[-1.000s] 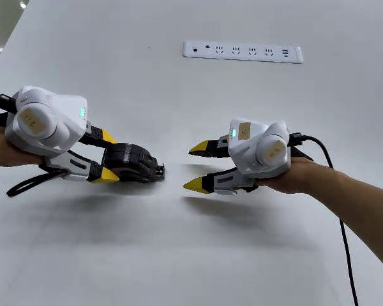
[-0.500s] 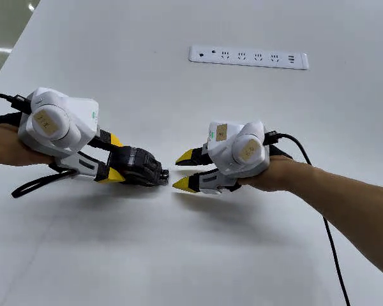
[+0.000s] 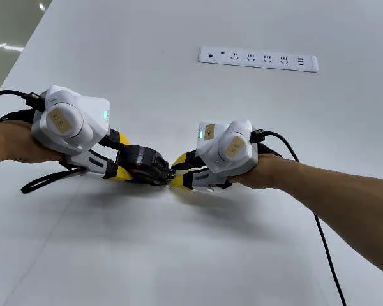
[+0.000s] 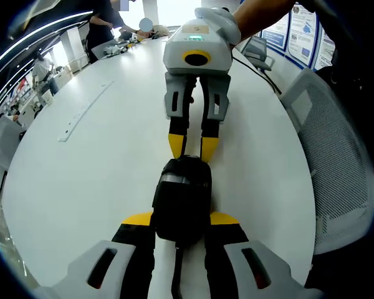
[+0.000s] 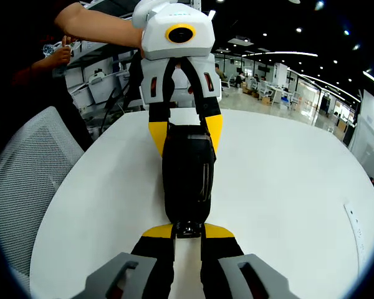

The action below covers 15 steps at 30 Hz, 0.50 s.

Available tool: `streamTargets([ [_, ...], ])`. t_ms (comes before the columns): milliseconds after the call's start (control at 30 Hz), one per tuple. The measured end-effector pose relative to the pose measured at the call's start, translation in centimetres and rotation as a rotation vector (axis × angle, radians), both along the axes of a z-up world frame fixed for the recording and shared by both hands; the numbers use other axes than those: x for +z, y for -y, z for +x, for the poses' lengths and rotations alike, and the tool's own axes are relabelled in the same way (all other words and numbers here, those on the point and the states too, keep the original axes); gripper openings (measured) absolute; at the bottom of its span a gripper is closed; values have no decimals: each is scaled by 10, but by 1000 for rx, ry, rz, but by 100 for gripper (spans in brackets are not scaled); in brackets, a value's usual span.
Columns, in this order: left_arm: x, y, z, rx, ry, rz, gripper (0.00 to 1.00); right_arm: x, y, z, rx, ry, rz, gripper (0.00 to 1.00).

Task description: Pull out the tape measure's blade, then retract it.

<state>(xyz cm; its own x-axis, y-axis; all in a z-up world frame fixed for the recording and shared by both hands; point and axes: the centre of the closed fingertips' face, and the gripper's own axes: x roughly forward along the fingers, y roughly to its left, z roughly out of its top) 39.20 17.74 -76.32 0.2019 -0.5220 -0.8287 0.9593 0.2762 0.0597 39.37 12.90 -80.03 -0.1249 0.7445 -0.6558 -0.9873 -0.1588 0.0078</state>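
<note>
Left gripper (image 3: 122, 157): jaws clamped on the two flat sides of the tape measure (image 3: 145, 164), yellow tips pressed against the rear half of the black case; in the left gripper view (image 4: 181, 219), case pointing straight away along the jaws.
Right gripper (image 3: 177, 171): facing the left one head-on, jaws drawn almost together; in the right gripper view (image 5: 187, 232), yellow tips flanking the end hook (image 5: 188, 228) with no gap visible, apparently pinching it.
Tape measure: held low over the table (image 3: 179, 255), left of its middle and well short of the far edge; contact with the top impossible to tell; end hook sitting right at the mouth of the case (image 5: 187, 177).
Hands: one wrapped around each gripper body, forearms coming in from the left and right edges.
Power strip (image 3: 258, 59): flat on the table toward the far edge, well apart from both grippers.
Cable (image 3: 325, 245): trailing from the right gripper toward the near edge.
</note>
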Motion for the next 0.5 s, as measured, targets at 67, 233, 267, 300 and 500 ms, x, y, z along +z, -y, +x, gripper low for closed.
streamTargets([
  [67, 0, 0, 0, 1, -1, 0, 24, -1, 0, 0, 2, 3, -8, 12],
  [233, 0, 0, 0, 4, -2, -6, 24, -2, 1, 0, 10, 13, -14, 11],
  [267, 0, -1, 0, 5, -2, -7, 24, -2, 1, 0, 16, 20, -18, 11],
  [300, 0, -1, 0, 5, -2, -7, 24, -2, 1, -1, 17, 23, -22, 10],
  [500, -1, -1, 0, 5, -5, -7, 24, -2, 2, -1, 50, 56, -36, 9],
])
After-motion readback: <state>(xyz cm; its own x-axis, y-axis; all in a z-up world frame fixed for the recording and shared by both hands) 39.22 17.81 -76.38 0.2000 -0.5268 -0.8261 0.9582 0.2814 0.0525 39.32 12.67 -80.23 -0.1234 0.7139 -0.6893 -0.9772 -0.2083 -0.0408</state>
